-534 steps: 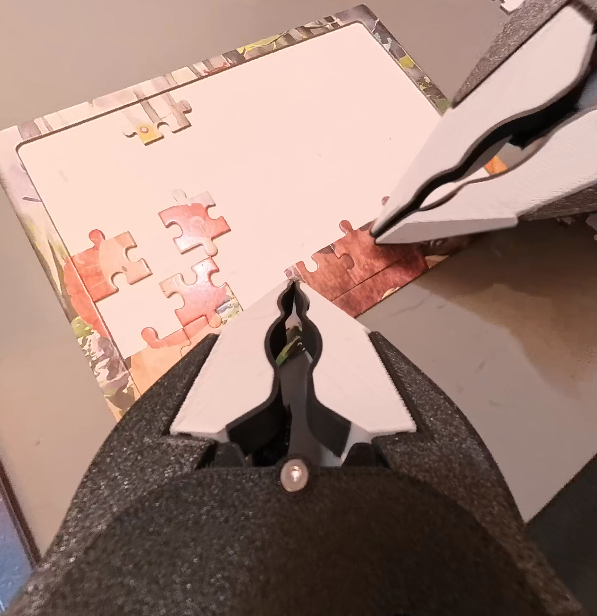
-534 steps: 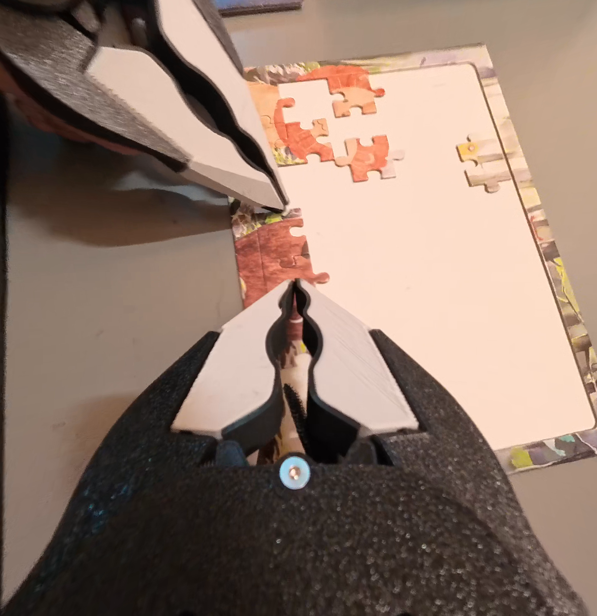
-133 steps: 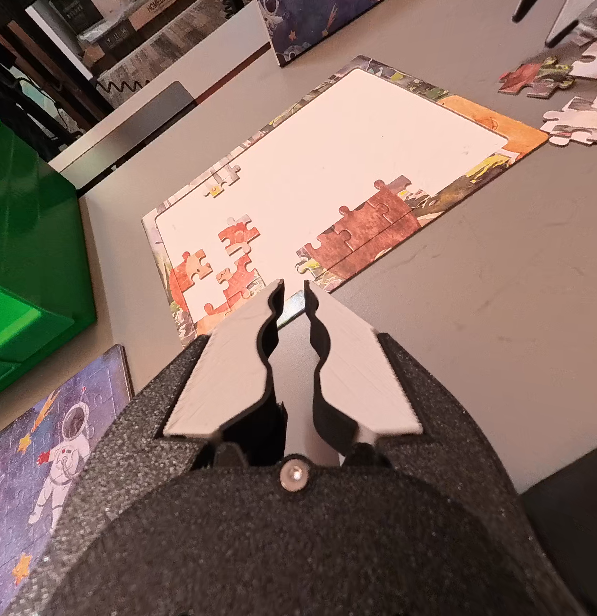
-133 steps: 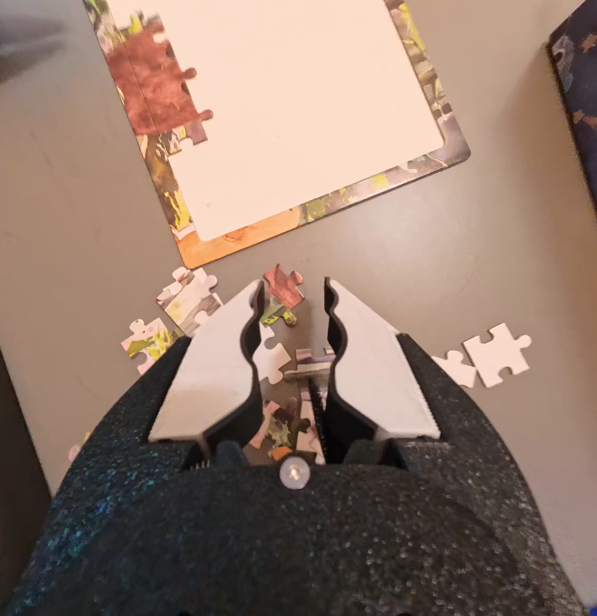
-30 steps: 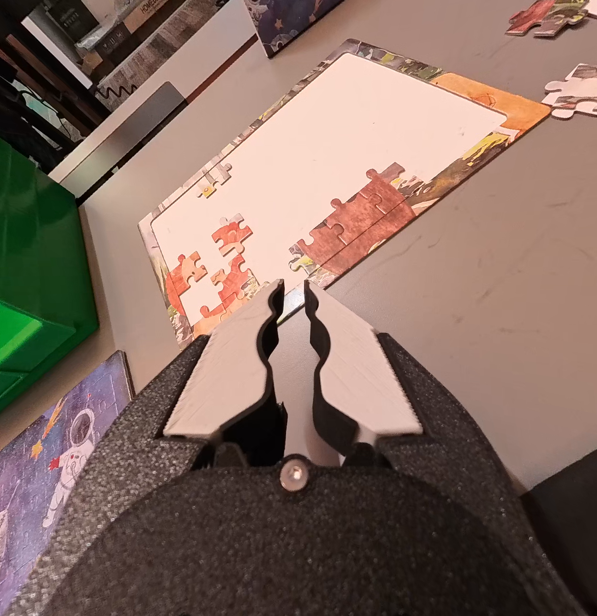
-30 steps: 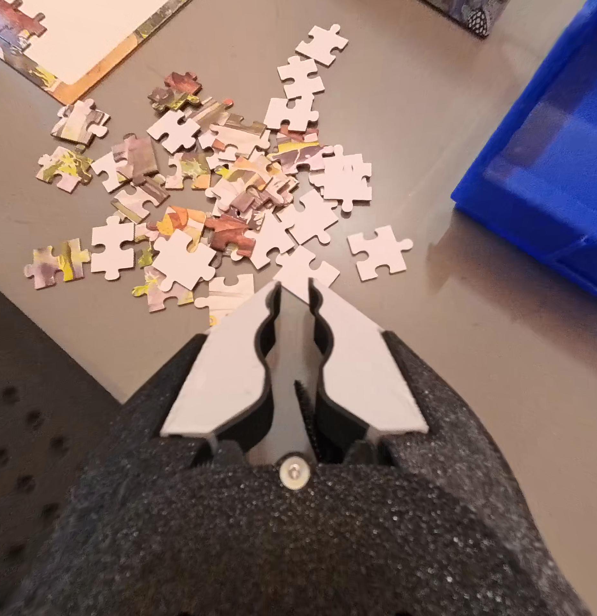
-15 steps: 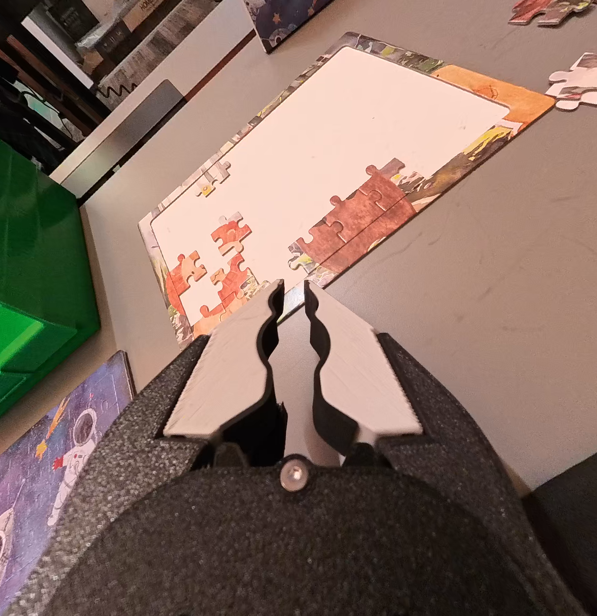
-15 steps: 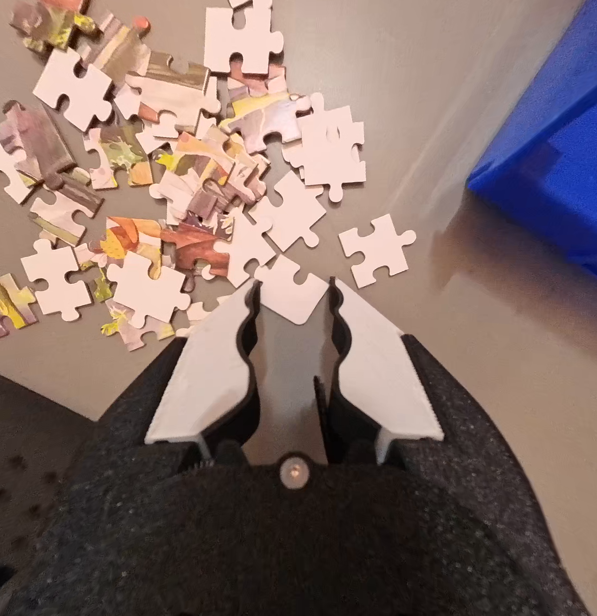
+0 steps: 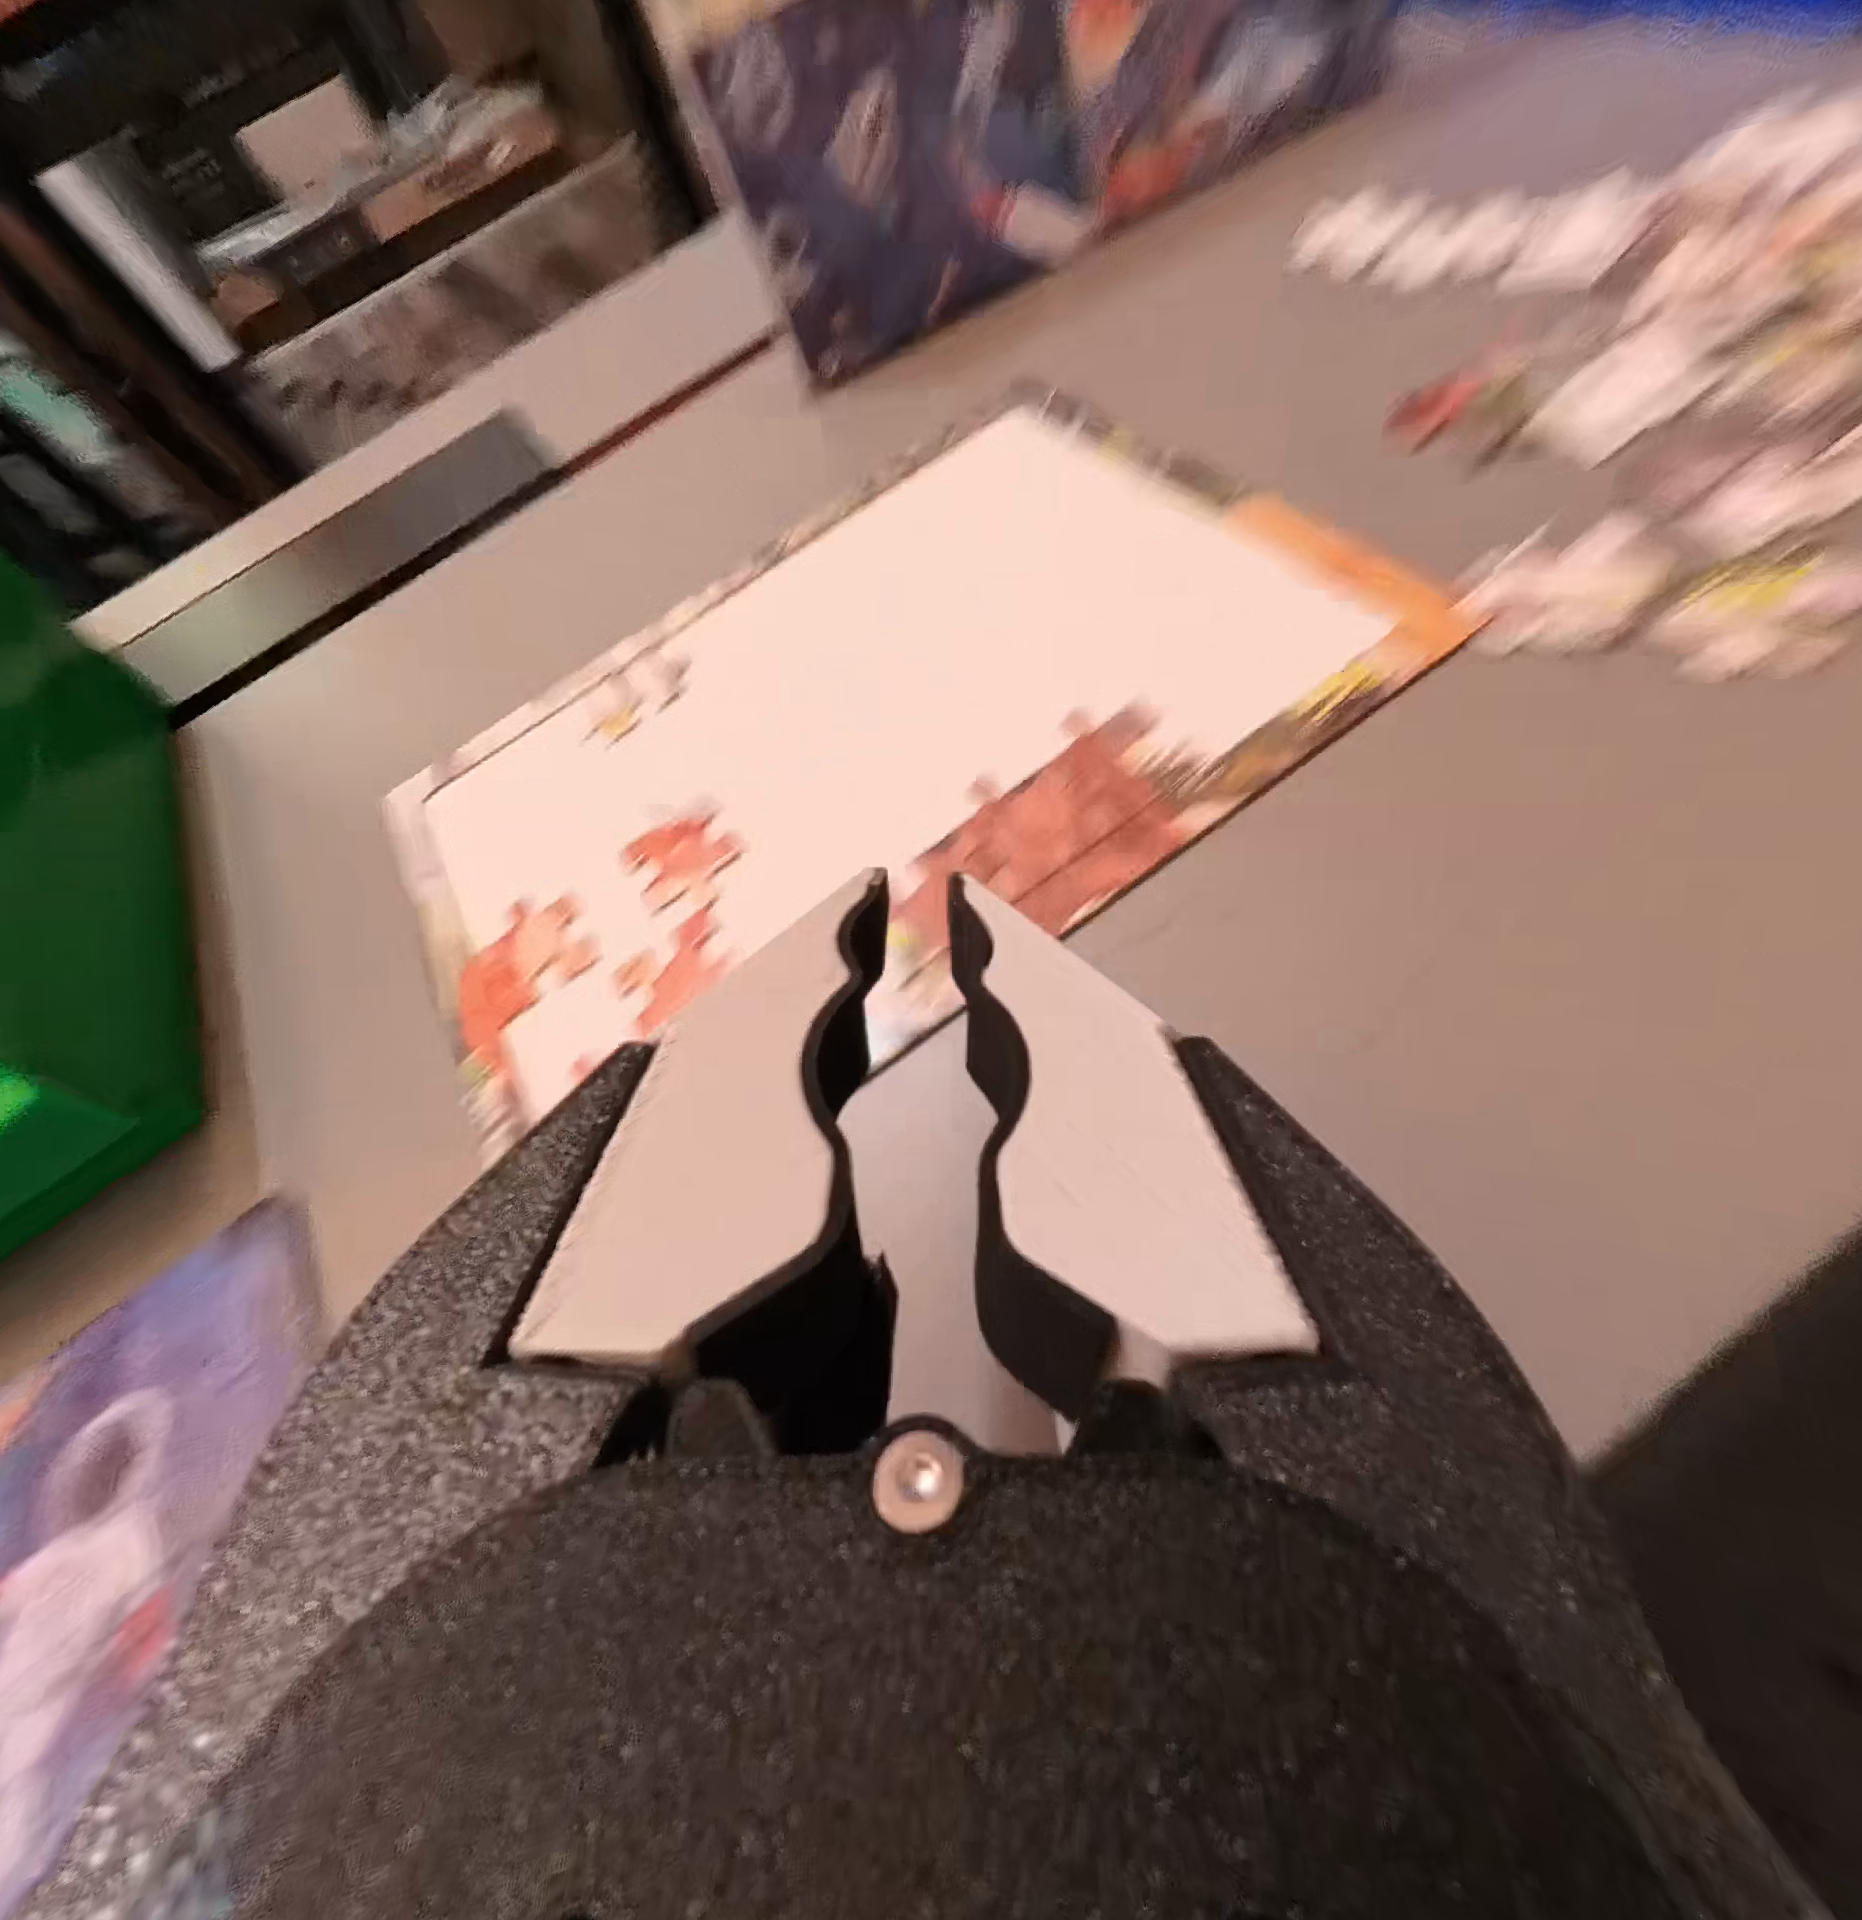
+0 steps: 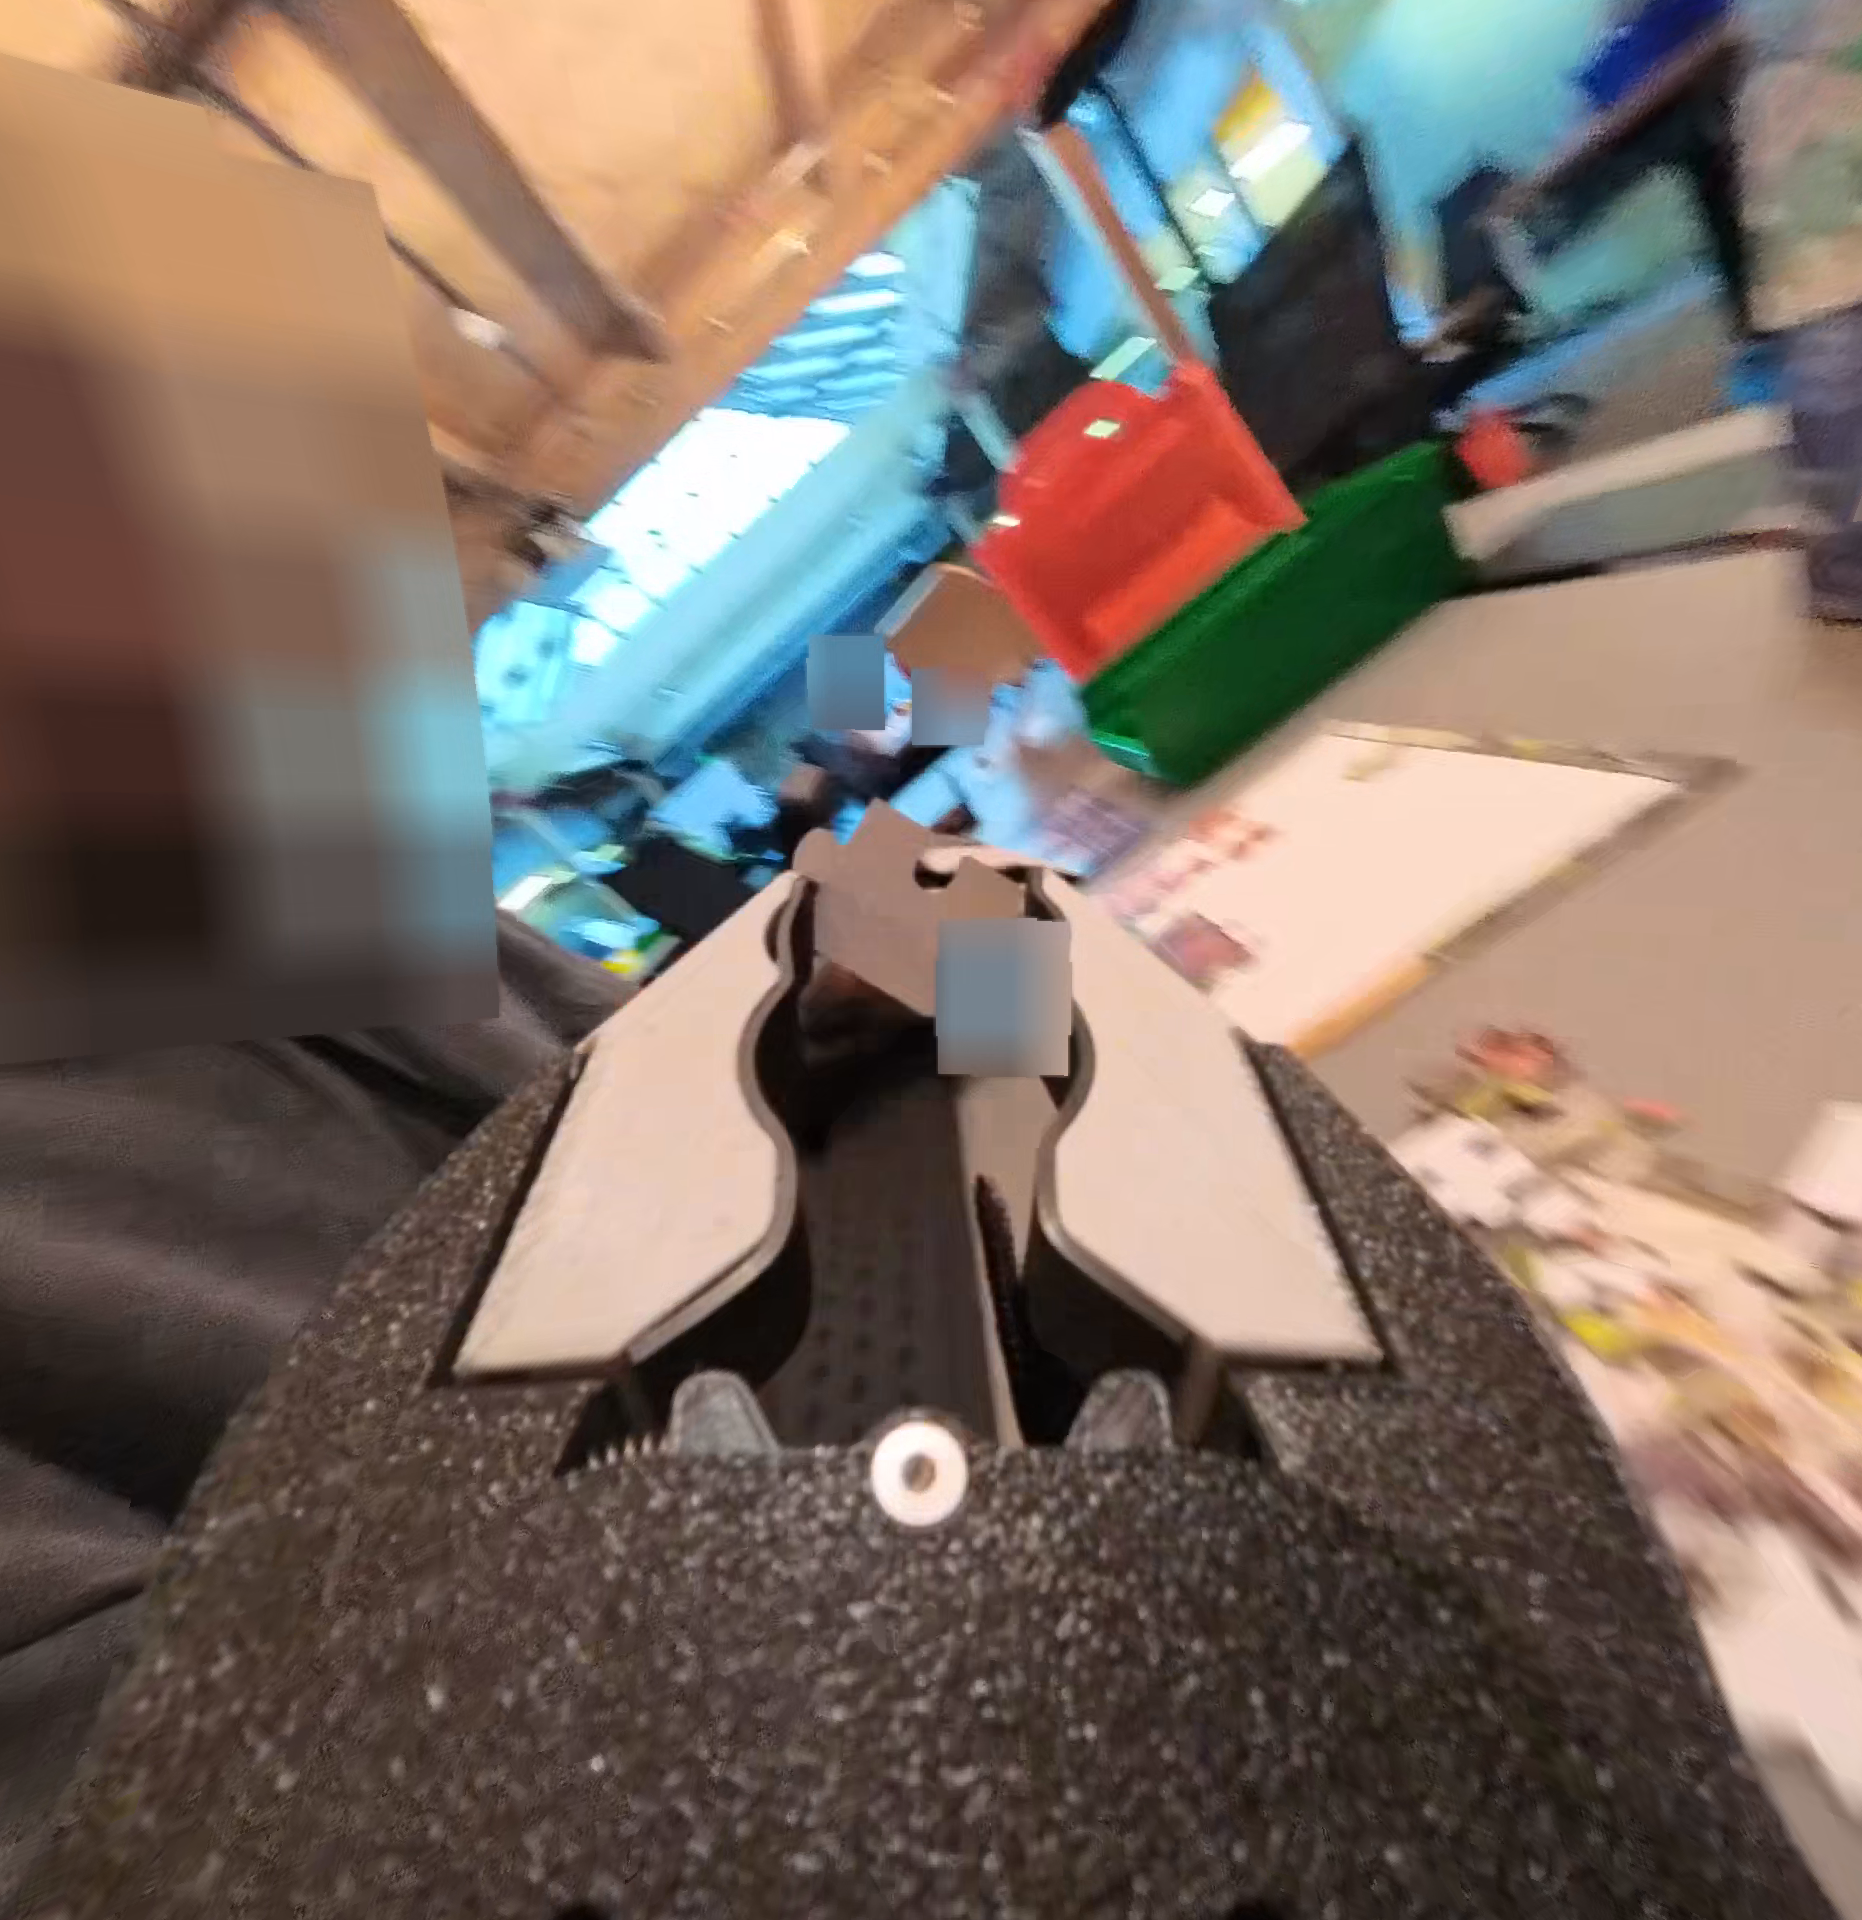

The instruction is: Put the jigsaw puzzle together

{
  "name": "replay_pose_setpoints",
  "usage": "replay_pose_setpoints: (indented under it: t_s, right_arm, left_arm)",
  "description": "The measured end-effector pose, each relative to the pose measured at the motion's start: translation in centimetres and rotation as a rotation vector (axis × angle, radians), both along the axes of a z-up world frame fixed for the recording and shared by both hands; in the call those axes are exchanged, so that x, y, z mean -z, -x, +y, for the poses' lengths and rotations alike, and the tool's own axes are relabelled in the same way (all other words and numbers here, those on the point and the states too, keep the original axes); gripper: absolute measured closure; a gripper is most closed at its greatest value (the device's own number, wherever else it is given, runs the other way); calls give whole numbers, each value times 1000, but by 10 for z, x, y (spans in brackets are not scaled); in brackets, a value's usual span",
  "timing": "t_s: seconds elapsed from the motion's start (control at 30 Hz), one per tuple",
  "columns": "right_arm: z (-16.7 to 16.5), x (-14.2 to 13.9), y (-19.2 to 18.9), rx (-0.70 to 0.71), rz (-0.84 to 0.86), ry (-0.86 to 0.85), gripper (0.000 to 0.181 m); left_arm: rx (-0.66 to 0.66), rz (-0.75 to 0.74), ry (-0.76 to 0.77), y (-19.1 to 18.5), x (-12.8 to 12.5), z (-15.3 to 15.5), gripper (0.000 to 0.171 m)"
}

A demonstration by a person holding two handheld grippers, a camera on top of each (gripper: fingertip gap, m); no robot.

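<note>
The puzzle board (image 9: 1010, 623), a white tray with a printed border, lies on the grey table with a few red and brown pieces set in it. My left gripper (image 9: 916, 883) hovers over the board's near edge, slightly open and empty. The view is blurred by motion. My right gripper (image 10: 922, 894) is raised off the table and tilted up, shut on a single puzzle piece (image 10: 865, 935) that stands between its fingertips with its plain side showing. The pile of loose pieces (image 10: 1633, 1299) lies below to the right and also shows in the left wrist view (image 9: 1685, 364).
A green bin (image 9: 54, 883) stands left of the board, also seen with a red bin (image 10: 1124, 520) in the right wrist view. An astronaut puzzle (image 9: 96, 1455) lies at the near left. A dark blue puzzle box (image 9: 958, 156) stands behind the board. A person's dark clothing (image 10: 179, 1195) is close on the right gripper's left.
My right gripper closed on a plain-side-up piece at the pile's near edge and lifted it, swinging upward. My left gripper shifted fast, blurring its view, and stays slightly open.
</note>
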State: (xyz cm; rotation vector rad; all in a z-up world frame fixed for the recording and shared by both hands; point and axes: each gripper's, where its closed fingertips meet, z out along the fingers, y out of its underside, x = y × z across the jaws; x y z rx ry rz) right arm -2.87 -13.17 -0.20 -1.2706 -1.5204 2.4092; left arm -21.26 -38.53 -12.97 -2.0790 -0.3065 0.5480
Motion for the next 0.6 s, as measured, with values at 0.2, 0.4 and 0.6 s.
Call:
replay_pose_setpoints:
  t_s: [0.2,0.4,0.6]
  right_arm:
    - [-88,-47,41,-385,110,261,141]
    - [-160,-45,78,-652,40,455,140]
    - [-193,-25,90,-721,-53,474,141]
  left_arm:
    - [409,-44,-433,-78,-128,54,127]
    - [479,163,-412,-97,-164,83,114]
    - [471,189,-433,-97,-146,78,128]
